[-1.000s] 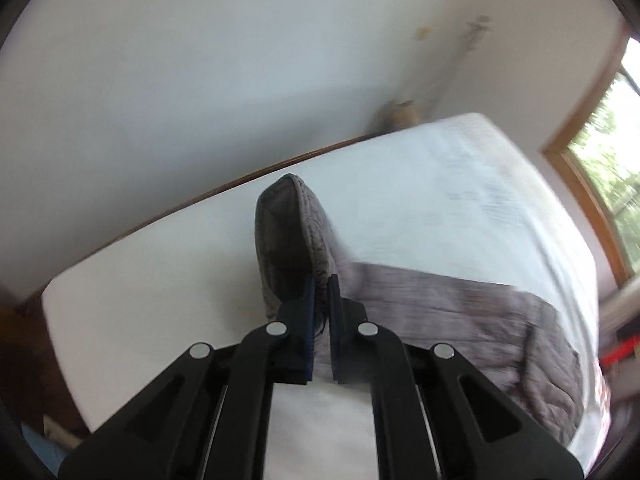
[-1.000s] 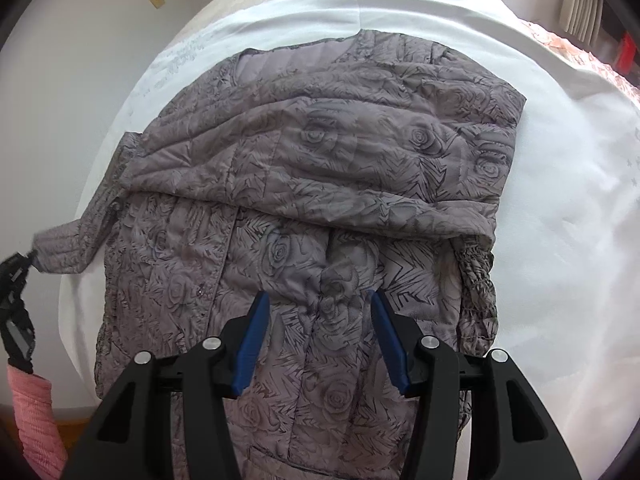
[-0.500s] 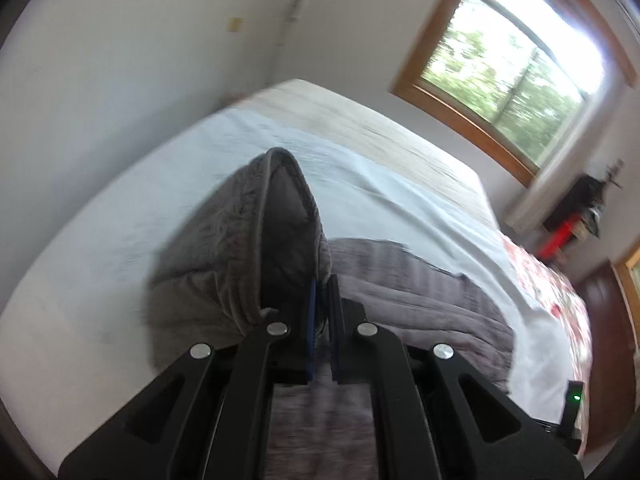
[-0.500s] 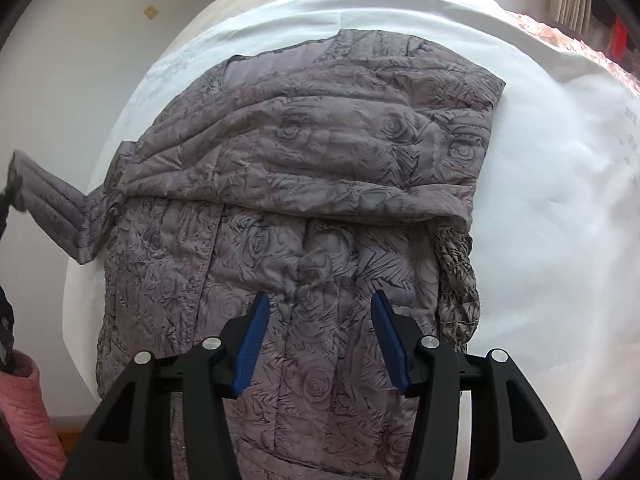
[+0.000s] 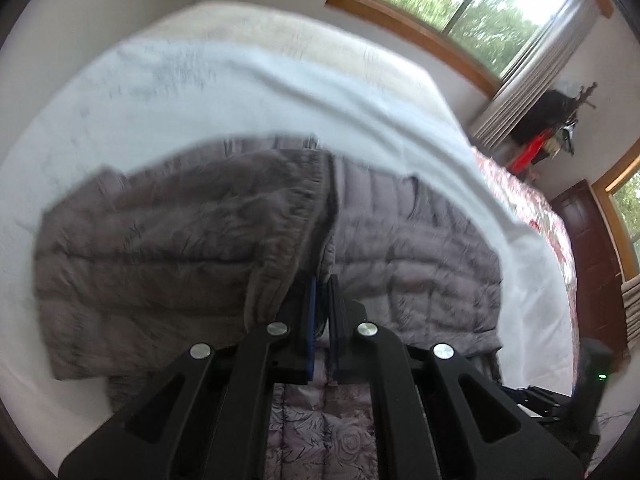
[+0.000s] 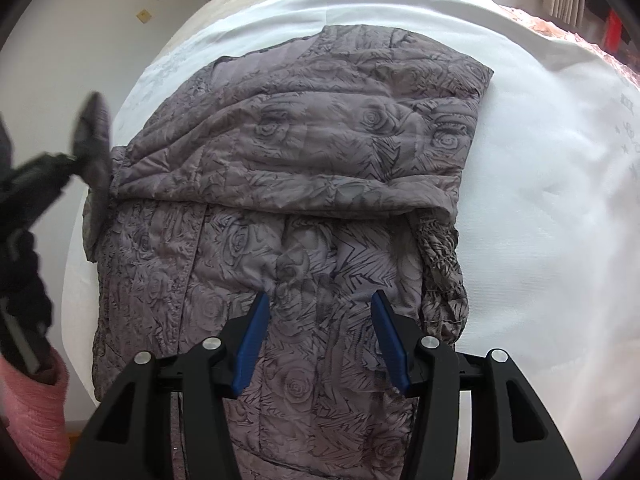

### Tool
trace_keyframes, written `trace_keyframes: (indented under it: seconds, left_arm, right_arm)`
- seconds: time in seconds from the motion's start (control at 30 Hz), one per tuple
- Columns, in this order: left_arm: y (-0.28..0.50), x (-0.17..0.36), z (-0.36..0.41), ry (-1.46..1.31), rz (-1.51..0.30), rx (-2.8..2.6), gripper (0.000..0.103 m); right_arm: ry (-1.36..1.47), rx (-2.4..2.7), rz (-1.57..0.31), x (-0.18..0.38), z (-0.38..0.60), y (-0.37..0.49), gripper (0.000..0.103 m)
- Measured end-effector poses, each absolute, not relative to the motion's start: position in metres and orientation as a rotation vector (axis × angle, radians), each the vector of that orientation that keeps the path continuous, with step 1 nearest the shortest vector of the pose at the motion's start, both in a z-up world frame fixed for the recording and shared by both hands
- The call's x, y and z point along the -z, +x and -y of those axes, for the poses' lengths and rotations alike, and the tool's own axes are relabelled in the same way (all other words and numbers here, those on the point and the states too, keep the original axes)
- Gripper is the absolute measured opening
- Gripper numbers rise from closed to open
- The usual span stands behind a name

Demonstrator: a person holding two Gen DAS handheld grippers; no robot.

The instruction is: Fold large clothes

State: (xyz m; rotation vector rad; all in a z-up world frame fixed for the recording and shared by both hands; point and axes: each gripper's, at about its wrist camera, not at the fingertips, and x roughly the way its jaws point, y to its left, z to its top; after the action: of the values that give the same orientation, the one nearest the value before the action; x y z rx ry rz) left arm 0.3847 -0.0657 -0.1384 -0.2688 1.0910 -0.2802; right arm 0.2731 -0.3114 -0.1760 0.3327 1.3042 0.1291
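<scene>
A grey quilted jacket with a rose print (image 6: 312,168) lies on the white bed sheet (image 6: 540,152), one sleeve folded across its body. My left gripper (image 5: 322,280) is shut on the cuff of the other sleeve (image 5: 288,216) and holds it lifted above the jacket body (image 5: 408,256). In the right wrist view the left gripper (image 6: 76,156) shows at the left edge with the sleeve cuff (image 6: 96,152) raised. My right gripper (image 6: 320,304) is open, low over the jacket's lower part, holding nothing.
The bed's left edge runs along a white wall (image 6: 80,20). A window with a wooden frame (image 5: 460,8) and curtains is beyond the bed. A floral cover (image 5: 532,216) lies on the far side. A dark wooden door (image 5: 588,248) stands at the right.
My left gripper has swung the held sleeve up and inward from the bed's left edge over the jacket. The right gripper has stayed open, almost still.
</scene>
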Motion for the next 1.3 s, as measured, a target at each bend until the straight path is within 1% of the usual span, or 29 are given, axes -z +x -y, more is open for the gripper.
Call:
trace_keyframes:
  seconds: [0.07, 0.23, 0.3, 0.43, 0.47, 0.5, 0.57, 0.63, 0.7, 0.73, 0.83, 0.93, 1.03, 1.2, 1.3]
  left_arm:
    - [0.386, 0.159, 0.069, -0.249, -1.129, 0.275, 0.004]
    - [0.378, 0.188, 0.072, -0.234, -1.188, 0.273, 0.004]
    - [0.377, 0.191, 0.071, -0.229, -1.191, 0.278, 0.007]
    - [0.367, 0.175, 0.065, -0.277, -1.184, 0.347, 0.010]
    - [0.363, 0.170, 0.062, -0.302, -1.185, 0.372, 0.013]
    - [0.356, 0.162, 0.059, -0.337, -1.179, 0.404, 0.021]
    - [0.340, 0.140, 0.047, -0.386, -1.127, 0.444, 0.029]
    - [0.329, 0.116, 0.025, -0.390, -1.048, 0.413, 0.029]
    - [0.330, 0.109, 0.002, -0.349, -1.021, 0.325, 0.029]
    - [0.335, 0.110, -0.007, -0.307, -1.026, 0.259, 0.029]
    - [0.351, 0.137, -0.037, -0.211, -1.092, 0.085, 0.029]
    - [0.360, 0.170, -0.052, -0.215, -1.168, 0.053, 0.027]
    - [0.358, 0.188, -0.056, -0.231, -1.165, 0.059, 0.028]
    - [0.354, 0.185, -0.058, -0.238, -1.151, 0.068, 0.028]
    - [0.347, 0.171, -0.064, -0.259, -1.132, 0.072, 0.028]
  right_arm:
    - [0.333, -0.128, -1.307, 0.178, 0.312, 0.274, 0.053]
    - [0.332, -0.121, -1.314, 0.183, 0.312, 0.276, 0.053]
    - [0.326, -0.118, -1.317, 0.183, 0.311, 0.278, 0.053]
    - [0.308, -0.123, -1.313, 0.180, 0.305, 0.285, 0.053]
    - [0.302, -0.126, -1.311, 0.178, 0.303, 0.287, 0.053]
    - [0.294, -0.132, -1.306, 0.175, 0.300, 0.289, 0.053]
    - [0.277, -0.152, -1.295, 0.168, 0.294, 0.294, 0.053]
    - [0.263, -0.174, -1.282, 0.160, 0.285, 0.303, 0.053]
    - [0.254, -0.210, -1.267, 0.150, 0.272, 0.315, 0.054]
    - [0.252, -0.238, -1.256, 0.145, 0.263, 0.323, 0.056]
    - [0.224, -0.301, -1.234, 0.135, 0.238, 0.347, 0.063]
    - [0.204, -0.369, -1.241, 0.136, 0.212, 0.371, 0.066]
    - [0.217, -0.422, -1.263, 0.143, 0.192, 0.393, 0.068]
    - [0.244, -0.455, -1.318, 0.165, 0.168, 0.425, 0.069]
    - [0.228, -0.469, -1.334, 0.175, 0.153, 0.436, 0.070]
